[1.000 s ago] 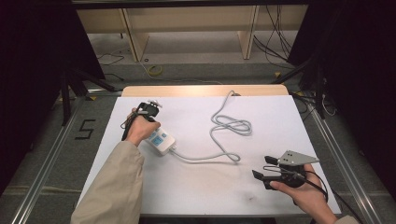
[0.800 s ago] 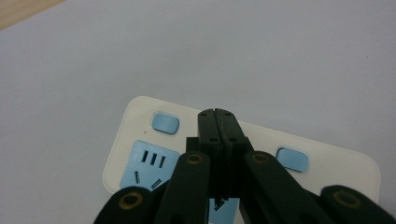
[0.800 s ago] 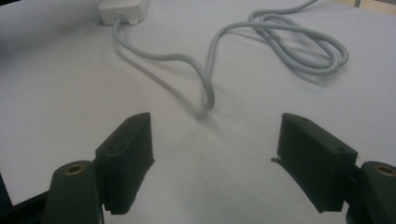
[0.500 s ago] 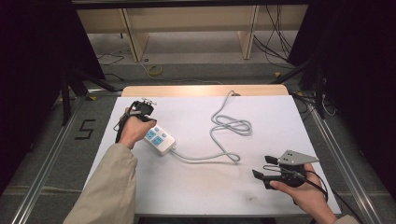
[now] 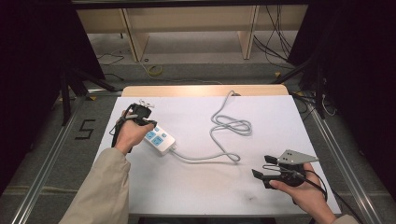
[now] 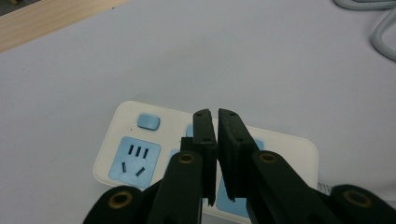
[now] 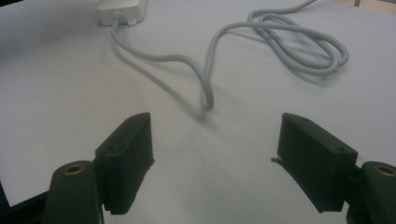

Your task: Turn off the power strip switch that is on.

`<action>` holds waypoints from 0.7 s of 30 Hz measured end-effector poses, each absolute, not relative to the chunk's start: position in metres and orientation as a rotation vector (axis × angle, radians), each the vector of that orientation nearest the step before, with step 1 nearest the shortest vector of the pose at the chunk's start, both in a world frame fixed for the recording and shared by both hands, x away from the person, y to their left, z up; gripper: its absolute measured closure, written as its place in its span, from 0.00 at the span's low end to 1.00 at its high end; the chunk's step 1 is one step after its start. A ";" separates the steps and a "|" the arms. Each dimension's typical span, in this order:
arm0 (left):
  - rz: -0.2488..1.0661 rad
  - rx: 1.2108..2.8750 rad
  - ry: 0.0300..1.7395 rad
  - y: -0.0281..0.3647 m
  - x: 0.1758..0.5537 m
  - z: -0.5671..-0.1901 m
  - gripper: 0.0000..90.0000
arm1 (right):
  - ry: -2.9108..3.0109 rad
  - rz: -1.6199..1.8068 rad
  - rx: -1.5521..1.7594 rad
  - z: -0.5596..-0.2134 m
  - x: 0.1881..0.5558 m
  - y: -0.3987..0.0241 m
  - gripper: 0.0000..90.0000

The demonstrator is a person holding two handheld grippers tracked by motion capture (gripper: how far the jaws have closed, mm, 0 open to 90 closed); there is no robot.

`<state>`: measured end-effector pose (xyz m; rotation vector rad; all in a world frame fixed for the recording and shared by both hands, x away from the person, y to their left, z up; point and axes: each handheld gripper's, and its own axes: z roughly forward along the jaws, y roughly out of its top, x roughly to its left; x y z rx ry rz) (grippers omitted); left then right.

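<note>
Currently a white power strip [image 5: 158, 138] lies on the white table sheet [image 5: 201, 182], at the left-centre of the high view, set diagonally. Its body is a rounded white slab with light blue socket faces; the left gripper view shows one blue face [image 6: 134, 159] with three short slots above two angled ones, and a small blue rounded button [image 6: 149, 122] beside it. No brand, label or printed writing can be read on the strip. A small white tag sits near its cable end in the left gripper view, too blurred to read

A pale grey cable [image 5: 224, 135] leaves the strip's near end, runs across the sheet and gathers into loose loops toward the far centre of the table. In the right gripper view the same cable [image 7: 205, 79] curves close ahead of the jaws

Left gripper [image 6: 217, 114]: held in the person's left hand [image 5: 128, 133] directly over the strip, jaws pressed nearly together with only a thin slit between them, nothing caught in them. Whether the tips touch the strip cannot be told

Right gripper [image 5: 265, 167]: held in the right hand [image 5: 303, 196] near the table's right front corner, well apart from the strip, jaws spread wide and empty

A "5" [image 5: 85, 129] is marked on the floor left of the table
</note>
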<state>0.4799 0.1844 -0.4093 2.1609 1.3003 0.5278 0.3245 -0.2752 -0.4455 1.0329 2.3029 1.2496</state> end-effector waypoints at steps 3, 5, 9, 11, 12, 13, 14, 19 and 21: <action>0.523 2.152 1.289 0.184 0.477 -0.408 0.90 | 2.304 1.248 1.035 -0.446 0.325 -0.275 0.30; 0.510 2.142 1.287 0.183 0.474 -0.407 0.88 | 2.303 1.251 1.035 -0.446 0.325 -0.275 0.30; 0.504 2.125 1.279 0.183 0.470 -0.406 0.79 | 2.304 1.249 1.033 -0.446 0.325 -0.275 0.30; 0.490 2.111 1.274 0.183 0.467 -0.404 0.75 | 2.304 1.250 1.033 -0.446 0.325 -0.275 0.30; 0.486 2.102 1.268 0.183 0.466 -0.404 0.72 | 2.304 1.250 1.034 -0.446 0.325 -0.275 0.30; 0.478 2.095 1.262 0.183 0.465 -0.404 0.70 | 2.304 1.252 1.033 -0.446 0.325 -0.275 0.30; 0.477 2.083 1.260 0.182 0.463 -0.404 0.68 | 2.304 1.252 1.033 -0.446 0.325 -0.275 0.30; 0.491 2.065 1.241 0.181 0.458 -0.403 0.58 | 2.305 1.251 1.033 -0.446 0.325 -0.275 0.30; 0.485 2.072 1.221 0.180 0.456 -0.404 0.51 | 2.304 1.251 1.029 -0.446 0.325 -0.275 0.30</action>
